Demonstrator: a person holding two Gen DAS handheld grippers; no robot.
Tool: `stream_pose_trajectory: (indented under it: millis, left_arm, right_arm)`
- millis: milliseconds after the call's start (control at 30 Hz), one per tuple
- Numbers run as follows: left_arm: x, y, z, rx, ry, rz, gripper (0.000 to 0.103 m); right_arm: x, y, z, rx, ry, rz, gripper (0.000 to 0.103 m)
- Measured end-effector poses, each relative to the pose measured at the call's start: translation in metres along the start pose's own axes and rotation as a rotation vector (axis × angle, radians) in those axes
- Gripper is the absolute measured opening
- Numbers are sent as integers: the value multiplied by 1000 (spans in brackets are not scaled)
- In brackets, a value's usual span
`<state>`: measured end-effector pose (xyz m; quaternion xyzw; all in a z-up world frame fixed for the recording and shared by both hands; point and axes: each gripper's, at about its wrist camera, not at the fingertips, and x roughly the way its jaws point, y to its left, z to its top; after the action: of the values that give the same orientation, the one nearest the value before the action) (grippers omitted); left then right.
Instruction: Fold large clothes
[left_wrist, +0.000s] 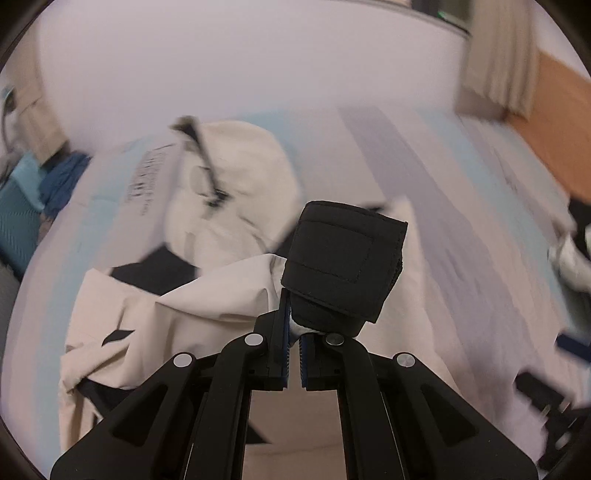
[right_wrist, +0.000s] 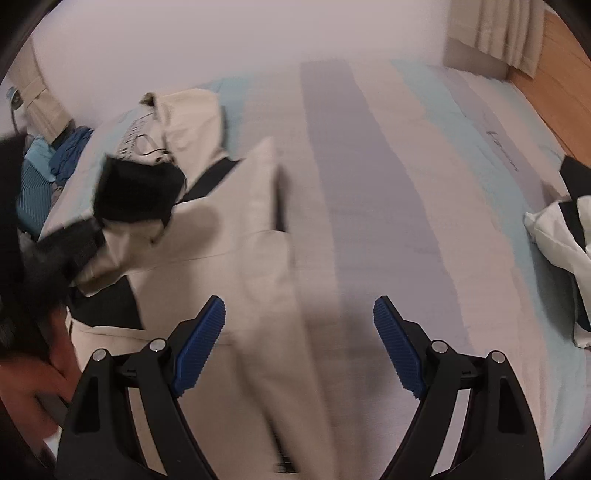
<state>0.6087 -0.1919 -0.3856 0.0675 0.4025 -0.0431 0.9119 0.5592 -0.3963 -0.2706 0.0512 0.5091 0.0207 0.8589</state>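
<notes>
My left gripper (left_wrist: 294, 345) is clamped fully shut on the black strapped cuff (left_wrist: 343, 266) at the end of the cream jacket's sleeve; a bit of white fabric shows pinched between the blue pads. Cuff sticks up past the fingertips toward 12 o'clock in the left wrist view.

My right gripper (right_wrist: 299, 345) has its jaws spread wide with nothing between the blue ribbed pads (right_wrist: 199, 343). It sits over the jacket's lower edge and the bare sheet.

The large cream jacket with black lining and trim (right_wrist: 236, 258) lies spread on the bed with the pale pink, blue and grey striped sheet (right_wrist: 388, 184). In the right wrist view it fills 9 to 6 o'clock; the cuff I hold shows at 10 o'clock, lifted clear of the body panel. Its hood with black drawcord (left_wrist: 229, 173) is at 11 o'clock in the left view, resting on a printed pillow (left_wrist: 147, 173).

Second white and black garment (right_wrist: 561, 232) is at 3 o'clock on the bed's edge, well apart from the jacket. Blue and teal clothes pile (right_wrist: 48, 162) is at 9 o'clock, off the bed. Beige curtain (right_wrist: 506, 29) is at 1 o'clock.

Both views are motion-blurred.
</notes>
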Motion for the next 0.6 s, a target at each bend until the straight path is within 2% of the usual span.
stream_pose_trajectory:
  millis: [133, 233, 333, 433, 600]
  left_arm:
    - [20, -39, -16, 36, 57, 1, 2]
    - [28, -52, -22, 45, 62, 8, 2]
    - [45, -78, -36, 154, 126, 55, 6]
    - [30, -77, -44, 178, 122, 53, 9]
    - [-7, -37, -51, 143, 150, -68, 15]
  right_arm:
    - [7, -29, 0, 16, 17, -12, 79]
    - [10, -46, -2, 19, 16, -23, 79]
    - [14, -56, -2, 35, 25, -32, 79]
    - [13, -59, 2, 53, 20, -29, 79]
    - [19, -40, 13, 64, 38, 44, 80]
